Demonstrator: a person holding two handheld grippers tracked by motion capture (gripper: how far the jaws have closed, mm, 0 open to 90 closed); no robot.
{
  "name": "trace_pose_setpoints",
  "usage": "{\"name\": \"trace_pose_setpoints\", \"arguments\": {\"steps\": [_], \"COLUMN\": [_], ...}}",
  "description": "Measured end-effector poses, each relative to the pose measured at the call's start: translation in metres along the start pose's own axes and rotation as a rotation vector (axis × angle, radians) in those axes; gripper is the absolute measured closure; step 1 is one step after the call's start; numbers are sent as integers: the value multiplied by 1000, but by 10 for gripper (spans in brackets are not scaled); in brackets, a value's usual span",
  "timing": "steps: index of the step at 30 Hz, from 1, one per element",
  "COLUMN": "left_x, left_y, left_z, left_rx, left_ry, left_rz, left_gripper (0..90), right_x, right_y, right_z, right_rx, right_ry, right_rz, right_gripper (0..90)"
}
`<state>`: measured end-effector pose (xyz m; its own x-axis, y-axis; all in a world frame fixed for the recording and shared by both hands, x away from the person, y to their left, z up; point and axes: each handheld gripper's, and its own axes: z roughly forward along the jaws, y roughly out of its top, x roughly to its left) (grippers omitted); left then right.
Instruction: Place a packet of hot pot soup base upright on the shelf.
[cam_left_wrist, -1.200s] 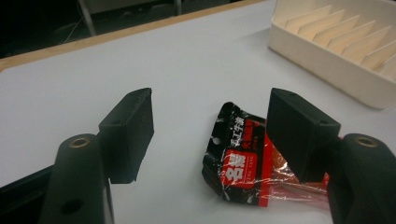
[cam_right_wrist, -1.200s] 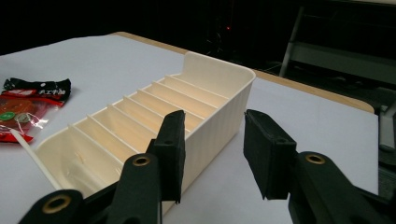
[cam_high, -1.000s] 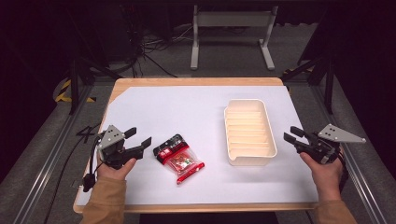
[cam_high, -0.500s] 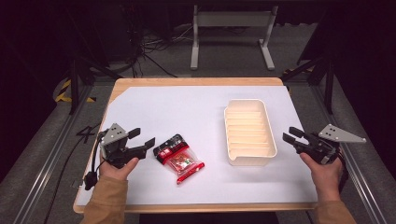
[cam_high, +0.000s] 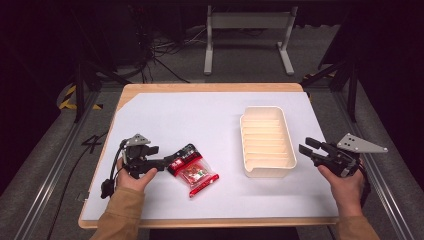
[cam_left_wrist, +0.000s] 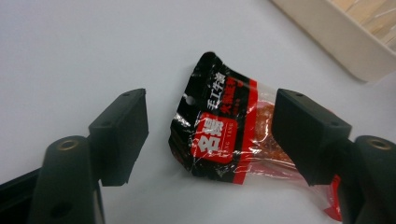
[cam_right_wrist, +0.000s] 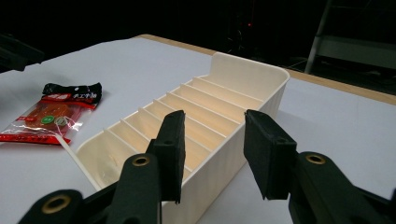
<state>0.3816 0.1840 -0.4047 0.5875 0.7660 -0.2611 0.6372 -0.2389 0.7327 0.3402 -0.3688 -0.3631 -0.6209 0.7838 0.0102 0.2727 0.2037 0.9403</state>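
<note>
Snack packet: snack packet (cam_high: 192, 170) lies flat on the white table (cam_high: 200, 120), near the front left part, well apart from the tray.
Packet colours: black at the top end, red in the middle, see-through plastic lower down with orange-brown food inside.
Packet writing: big white Chinese characters on a red patch, and a row of smaller white characters on the black part (I cannot read what they say). No brand name in plain letters can be made out.
Packet extras: a small round hole near the black end, and a little green round sticker in the right gripper view.
Left gripper: left gripper (cam_high: 167, 161) is low over the table at the black end of the packet. In the left gripper view the jaws stand wide, one on each side of the packet, and the pads do not press on it.
Right gripper: right gripper (cam_high: 309, 146) is just beside the right side of the tray. Its jaws are apart with nothing between them.
Tray: cream plastic tray (cam_high: 252, 172) sits on the right half of the table, with thin walls splitting it into narrow slots.
Hands: a hand in a tan sleeve holds each gripper.
</note>
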Motion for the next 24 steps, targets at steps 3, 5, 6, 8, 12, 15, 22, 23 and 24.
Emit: {"name": "trace_pose_setpoints", "arguments": {"steps": [3, 5, 6, 8, 12, 15, 22, 23, 24], "left_x": [5, 8, 8, 9, 13, 17, 21, 21, 20], "left_y": [-3, -4, -5, -5, -9, -11, -13, -13, -14], "left_z": [7, 11, 12, 14, 22, 26, 31, 32, 32], "left_rx": [22, 36, 41, 44, 75, 89, 115, 118, 120], "left_ry": [-2, 9, 10, 8, 9, -7, -40, -39, -46], "left_rz": [-15, -10, -18, -23, -41, -57, -80, -74, -84], "left_gripper": [335, 353, 360, 371, 378, 395, 435, 444, 455], "right_x": [0, 0, 0, -1, -1, -1, -1, -1, -1], "right_y": [0, -1, -2, -3, -4, -5, -6, -6, -6], "right_z": [0, 0, 0, 1, 1, 1, 3, 3, 3], "right_rx": [-4, 3, 6, 8, 13, 16, 20, 20, 21], "right_ry": [5, 7, 8, 8, 8, 8, 11, 12, 12], "right_rz": [-6, 6, 7, 8, 12, 17, 21, 20, 23], "right_gripper": [584, 578, 576, 575, 568, 565, 561, 560, 560]}}
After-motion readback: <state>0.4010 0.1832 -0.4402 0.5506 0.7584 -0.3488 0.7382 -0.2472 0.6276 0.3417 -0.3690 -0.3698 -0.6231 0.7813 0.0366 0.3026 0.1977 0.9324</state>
